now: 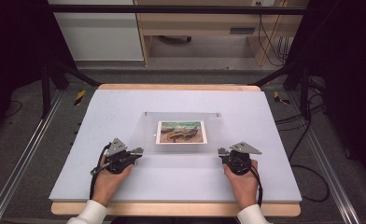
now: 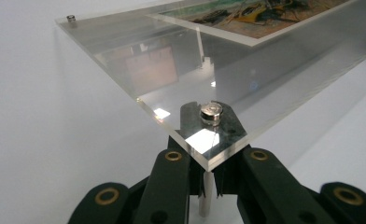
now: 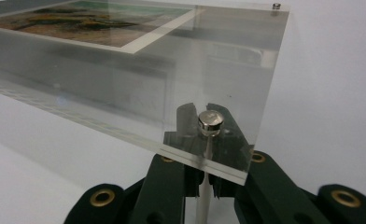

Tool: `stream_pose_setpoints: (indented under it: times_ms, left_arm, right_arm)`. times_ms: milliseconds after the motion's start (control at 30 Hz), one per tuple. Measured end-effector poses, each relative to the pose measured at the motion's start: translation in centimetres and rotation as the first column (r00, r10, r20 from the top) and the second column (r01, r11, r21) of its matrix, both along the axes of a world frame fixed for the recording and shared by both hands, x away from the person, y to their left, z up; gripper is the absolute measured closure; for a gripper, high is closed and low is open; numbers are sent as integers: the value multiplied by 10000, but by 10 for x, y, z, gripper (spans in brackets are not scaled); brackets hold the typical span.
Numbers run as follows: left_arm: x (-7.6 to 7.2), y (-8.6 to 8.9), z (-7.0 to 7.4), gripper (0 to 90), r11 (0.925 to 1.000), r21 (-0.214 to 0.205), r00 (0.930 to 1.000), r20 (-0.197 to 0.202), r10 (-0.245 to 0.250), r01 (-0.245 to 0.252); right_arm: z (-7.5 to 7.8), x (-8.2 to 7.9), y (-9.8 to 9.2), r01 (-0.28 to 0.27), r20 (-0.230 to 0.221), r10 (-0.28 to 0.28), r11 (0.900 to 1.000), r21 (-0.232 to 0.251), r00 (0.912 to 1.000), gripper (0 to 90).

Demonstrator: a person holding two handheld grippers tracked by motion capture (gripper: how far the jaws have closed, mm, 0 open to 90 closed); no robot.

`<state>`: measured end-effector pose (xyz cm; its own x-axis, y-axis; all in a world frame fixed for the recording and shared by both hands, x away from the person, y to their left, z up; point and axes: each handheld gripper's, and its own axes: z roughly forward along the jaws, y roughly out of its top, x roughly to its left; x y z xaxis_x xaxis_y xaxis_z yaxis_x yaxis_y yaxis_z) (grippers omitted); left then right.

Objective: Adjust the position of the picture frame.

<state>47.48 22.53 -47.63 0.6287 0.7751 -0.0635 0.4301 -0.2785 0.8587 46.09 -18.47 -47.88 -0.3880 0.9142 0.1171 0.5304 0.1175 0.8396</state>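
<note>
A clear acrylic picture frame (image 1: 181, 135) lies flat in the middle of the white table, holding a print of beached boats (image 1: 181, 132). It rests on short metal corner posts with round caps. My left gripper (image 1: 137, 151) is at the frame's near left corner. In the left gripper view its jaws reach under the acrylic plate (image 2: 246, 70), shut on the corner post (image 2: 207, 191) below the cap (image 2: 211, 113). My right gripper (image 1: 223, 152) is at the near right corner, shut the same way on that post (image 3: 203, 196) below its cap (image 3: 211, 122).
The white table mat (image 1: 125, 182) sits on a wooden board (image 1: 172, 209) with bare room on all sides of the frame. Metal rails (image 1: 17, 158) run along both sides of the table. Cables (image 1: 307, 177) lie on the floor at right.
</note>
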Motion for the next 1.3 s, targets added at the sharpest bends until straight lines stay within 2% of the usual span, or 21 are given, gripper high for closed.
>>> stream_pose_setpoints:
  times_ms: [467, 500, 533, 567, 600, 633, 700, 767, 833, 867, 900, 967, 1000, 1033, 1067, 1100, 1133, 1167, 1300]
  left_arm:
    - [-2, -1, -1, 833, 9998, 168, 10000, 48, 48, -49]
    - [-2, -1, 1, 824, 9992, 404, 10000, 51, 8, -10]
    - [-2, -1, 1, 792, 9992, 404, 10000, 51, 8, -10]
    - [-4, -1, 2, 737, 9987, 480, 9999, 9, 168, -169]
    - [-4, -1, 2, 674, 9987, 480, 9999, 9, 168, -169]
    - [-6, 1, 5, 600, 9994, 207, 9996, -29, 271, -270]
    - [-10, 1, 8, 461, 9997, 205, 9998, 87, 154, -156]
    - [-16, 1, 11, 325, 9996, 281, 10000, -45, 83, -82]
    - [-22, 4, 14, 227, 9996, 286, 9999, -114, 74, -71]
    - [-22, 4, 14, 196, 9996, 286, 9999, -114, 74, -71]
    - [-25, 8, 17, 160, 9997, 230, 9999, -66, 110, -108]
    - [-29, 12, 21, 108, 9998, -180, 10000, 5, 92, -92]
    - [-29, 12, 21, 96, 9998, -180, 10000, 5, 92, -92]
    - [-31, 17, 24, 81, 9993, -382, 9999, 163, -44, 50]
    - [-31, 17, 24, 73, 9993, -382, 9999, 163, -44, 50]
    - [-32, 20, 26, 69, 9982, -599, 9996, 273, -11, 27]
    - [-32, 20, 26, 69, 9982, -599, 9996, 273, -11, 27]
    - [-32, 23, 28, 67, 9962, -872, 9992, 394, 36, -1]
    - [-34, 25, 31, 57, 9949, -1006, 9985, 547, -47, 102]
  right_arm:
    - [-2, 1, -1, -126, -133, 125, 9999, -82, 9998, 833]
    - [-1, 0, 0, -208, -145, 207, 9998, -50, 9997, 783]
    - [-1, 0, 0, -208, -145, 207, 9998, -50, 9997, 783]
    - [0, -1, 0, -256, -29, 255, 9994, -254, 9997, 651]
    - [0, -1, 0, -256, -29, 255, 9994, -254, 9997, 651]
    - [3, -5, -1, -68, -16, 67, 9990, -433, 10000, 475]
    - [5, -10, -2, -23, 60, 27, 9980, -627, 10000, 331]
    - [8, -17, -5, 7, 77, -2, 9977, -681, 10000, 229]
    - [14, -27, -7, 49, 429, -18, 9973, -729, 9991, 188]
    - [14, -27, -7, 49, 429, -18, 9973, -729, 9991, 188]
    - [18, -33, -10, 75, 547, -38, 9977, -680, 9985, 150]
    - [21, -37, -14, 92, 693, -55, 9986, -527, 9976, 119]
    - [21, -37, -14, 92, 693, -55, 9986, -527, 9976, 119]
    - [23, -40, -18, 57, 735, -29, 9992, -389, 9973, 85]
    - [23, -40, -18, 57, 735, -29, 9992, -389, 9973, 85]
    - [24, -41, -22, -91, 698, 112, 9995, -292, 9975, 68]
    - [24, -41, -22, -91, 698, 112, 9995, -292, 9975, 68]
    - [25, -41, -25, -153, 775, 168, 9997, -203, 9969, 67]
    - [29, -42, -26, -241, 979, 257, 9996, -169, 9949, 75]
